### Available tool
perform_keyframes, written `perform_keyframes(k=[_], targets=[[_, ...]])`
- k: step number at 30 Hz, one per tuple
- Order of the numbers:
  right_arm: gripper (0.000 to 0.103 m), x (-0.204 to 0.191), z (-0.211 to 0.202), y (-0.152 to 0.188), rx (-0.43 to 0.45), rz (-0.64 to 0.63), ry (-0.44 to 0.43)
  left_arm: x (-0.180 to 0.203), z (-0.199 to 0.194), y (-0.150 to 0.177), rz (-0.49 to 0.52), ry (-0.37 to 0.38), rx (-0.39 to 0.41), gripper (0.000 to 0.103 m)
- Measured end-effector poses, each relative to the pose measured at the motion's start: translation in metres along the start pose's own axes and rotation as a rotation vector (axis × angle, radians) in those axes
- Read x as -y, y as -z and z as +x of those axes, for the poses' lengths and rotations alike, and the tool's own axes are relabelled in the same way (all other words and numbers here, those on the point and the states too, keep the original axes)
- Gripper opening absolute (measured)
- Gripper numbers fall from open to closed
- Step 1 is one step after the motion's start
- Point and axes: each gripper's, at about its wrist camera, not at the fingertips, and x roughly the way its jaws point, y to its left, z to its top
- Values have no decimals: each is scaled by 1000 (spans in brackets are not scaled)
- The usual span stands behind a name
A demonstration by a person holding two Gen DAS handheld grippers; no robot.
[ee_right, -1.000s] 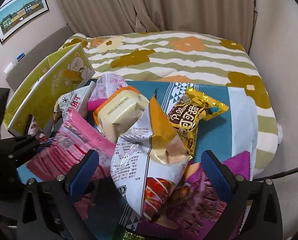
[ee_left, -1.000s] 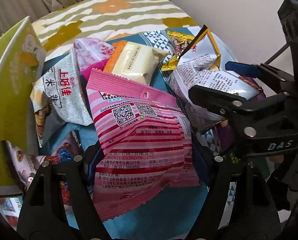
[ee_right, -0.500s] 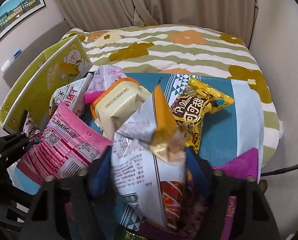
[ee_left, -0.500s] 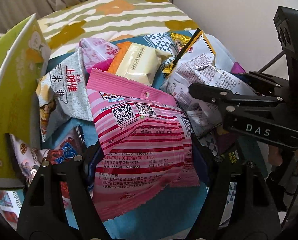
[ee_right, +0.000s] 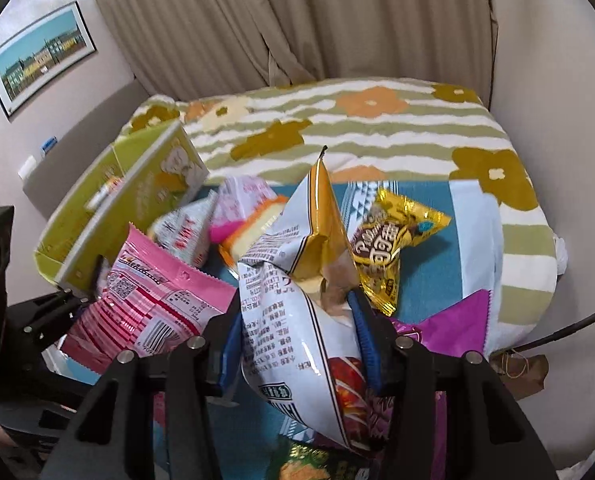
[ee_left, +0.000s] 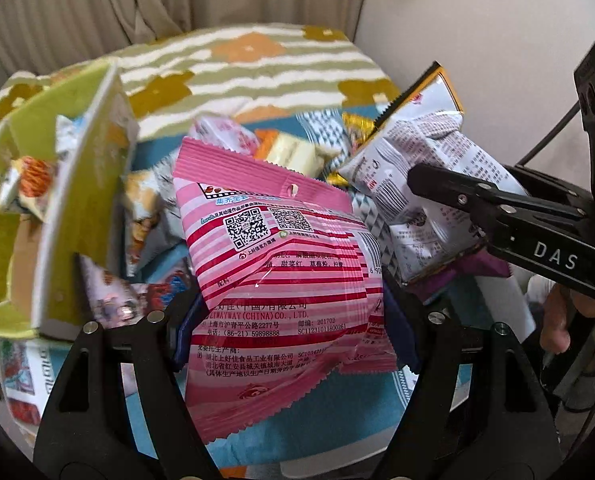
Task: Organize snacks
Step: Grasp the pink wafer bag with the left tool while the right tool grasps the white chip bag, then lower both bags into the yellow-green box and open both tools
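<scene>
Beige curtains (ee_right: 337,20) hang behind a bed covered with a striped, flower-patterned blanket (ee_right: 377,120), and a framed picture (ee_right: 41,58) sits on the wall at far left. On the near part of the bed lies a teal patterned cloth (ee_right: 429,264) strewn with snack packets, with a green cardboard box (ee_right: 129,204) standing open on its left side.

Both grippers tilt steeply down toward the pile, side by side. The left gripper (ee_left: 293,328) is clamped on a pink striped snack bag (ee_left: 281,276), its blue pads pressing the bag's lower sides; the bag stands upright between the fingers, clear of the cloth. The right gripper (ee_right: 297,344) has just been closing and now pinches a white and orange snack bag (ee_right: 293,300) around its waist, the bag crumpled inward where the pads bite and its orange top corner pointing up. From the left camera, that same gripper reaches in from the right, with part of a hand (ee_left: 557,320) visible beneath it.

Lying on the cloth beyond are a gold chocolate packet (ee_right: 393,244) to the right, a cream packet with orange edging (ee_right: 257,220) and a pale pink packet (ee_right: 241,192) in the middle, and a grey-white packet with red lettering (ee_right: 185,232) near the box. A purple bag (ee_right: 453,320) lies at near right, just beside the right gripper.
</scene>
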Motion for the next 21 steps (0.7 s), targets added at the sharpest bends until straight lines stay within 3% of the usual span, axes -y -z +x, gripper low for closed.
perform_keyframes(k=[6,12,21], targets=[[45,-20,-41,-11,81,-13,-33,-17,-54,-2,-84,-4,86,73],[45,-52,-71,-26,150,-50,-93,-52,-108,-3,-149,-61,166,73],[45,-119,-67,-59,184,-85,-170,-138,-147,-12,-238,-129,226,73]])
